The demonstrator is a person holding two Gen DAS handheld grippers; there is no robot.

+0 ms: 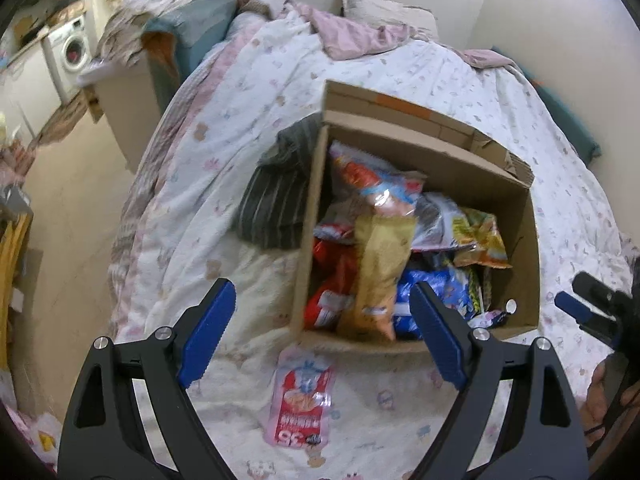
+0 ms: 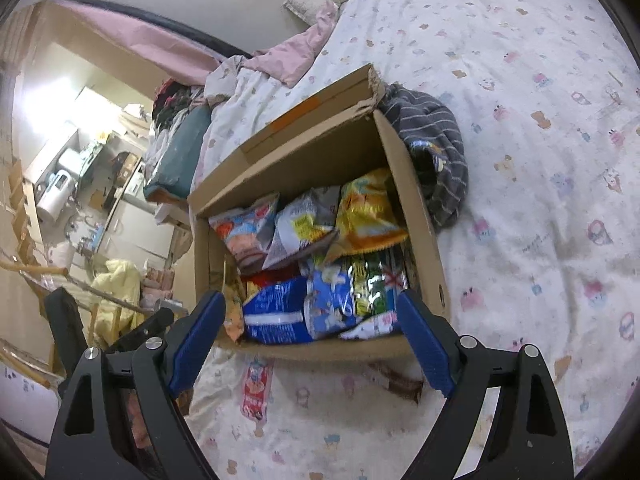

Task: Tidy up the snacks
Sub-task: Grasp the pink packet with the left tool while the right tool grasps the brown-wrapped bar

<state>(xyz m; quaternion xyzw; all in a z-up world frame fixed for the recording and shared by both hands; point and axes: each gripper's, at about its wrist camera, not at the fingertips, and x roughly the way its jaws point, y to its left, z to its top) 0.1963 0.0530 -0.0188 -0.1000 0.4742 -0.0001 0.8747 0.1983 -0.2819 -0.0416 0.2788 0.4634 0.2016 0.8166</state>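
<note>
Cardboard box (image 1: 524, 240) on bed (image 1: 240, 128), packed with snack bags. Pink snack pouch (image 1: 302, 396) outside near wall, likely next. Left tool (image 1: 316, 336), right tool (image 2: 310, 344) agape, empty.

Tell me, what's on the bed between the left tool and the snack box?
A pink snack packet lies flat on the bedsheet, between the open left tool and the cardboard box. The left wrist view shows it.

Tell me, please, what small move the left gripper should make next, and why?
Probably lower the left gripper onto the pink snack pouch on the bedspread. Both its jaws are open and empty, and that pouch lies outside the cardboard box, just in front of it.
</note>
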